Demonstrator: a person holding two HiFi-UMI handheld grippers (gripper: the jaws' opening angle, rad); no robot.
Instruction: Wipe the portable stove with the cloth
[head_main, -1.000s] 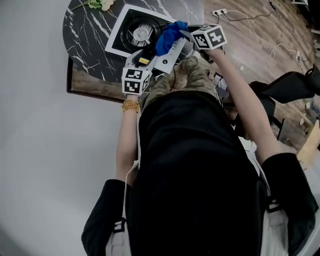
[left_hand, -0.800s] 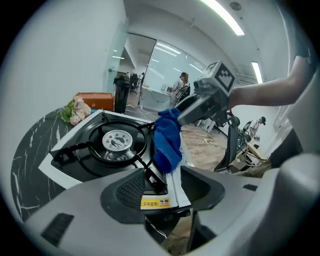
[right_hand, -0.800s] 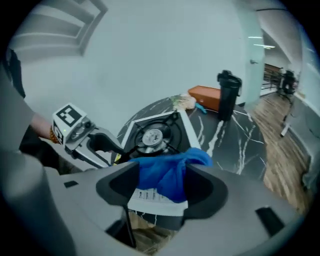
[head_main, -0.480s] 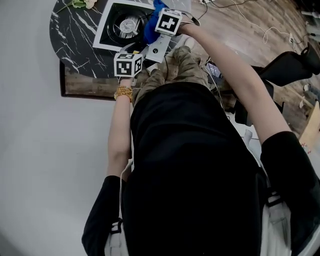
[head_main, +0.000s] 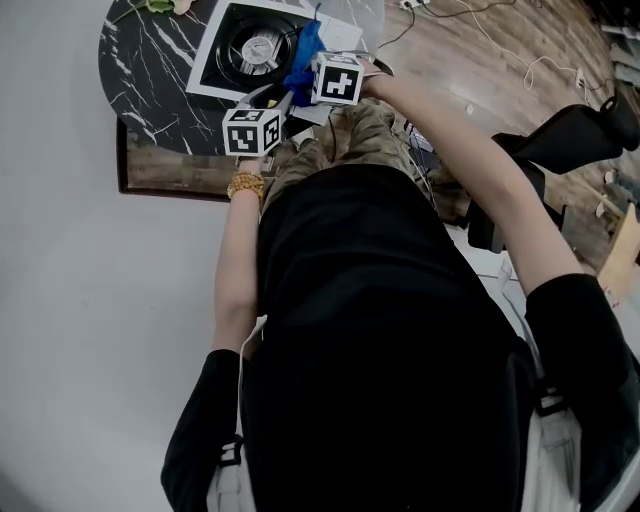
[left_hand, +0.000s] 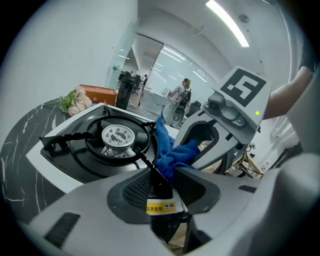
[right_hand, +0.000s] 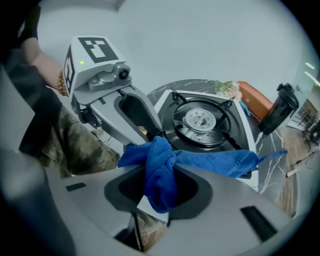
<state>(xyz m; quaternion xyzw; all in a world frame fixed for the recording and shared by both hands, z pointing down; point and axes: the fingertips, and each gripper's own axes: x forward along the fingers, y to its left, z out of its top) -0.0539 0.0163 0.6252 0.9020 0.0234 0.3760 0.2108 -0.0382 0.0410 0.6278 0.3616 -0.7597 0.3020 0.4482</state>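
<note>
The right gripper (right_hand: 162, 176), its jaws just closed in, clenches a bunched fold of the blue cloth (right_hand: 220, 162), whose long tail drapes sideways over the near rim of the portable stove (right_hand: 165, 102). The burner (right_hand: 200, 120) lies straight ahead of those jaws, so the wipe likely runs forward. The left gripper (left_hand: 162, 182), also just narrowed, pinches a black yellow-labelled part (left_hand: 161, 200) at the stove's near edge, probably steadying it

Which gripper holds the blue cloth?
The right gripper: the blue cloth is bunched between its jaws. The left gripper has a black stove part there. Both have just been closing.
</note>
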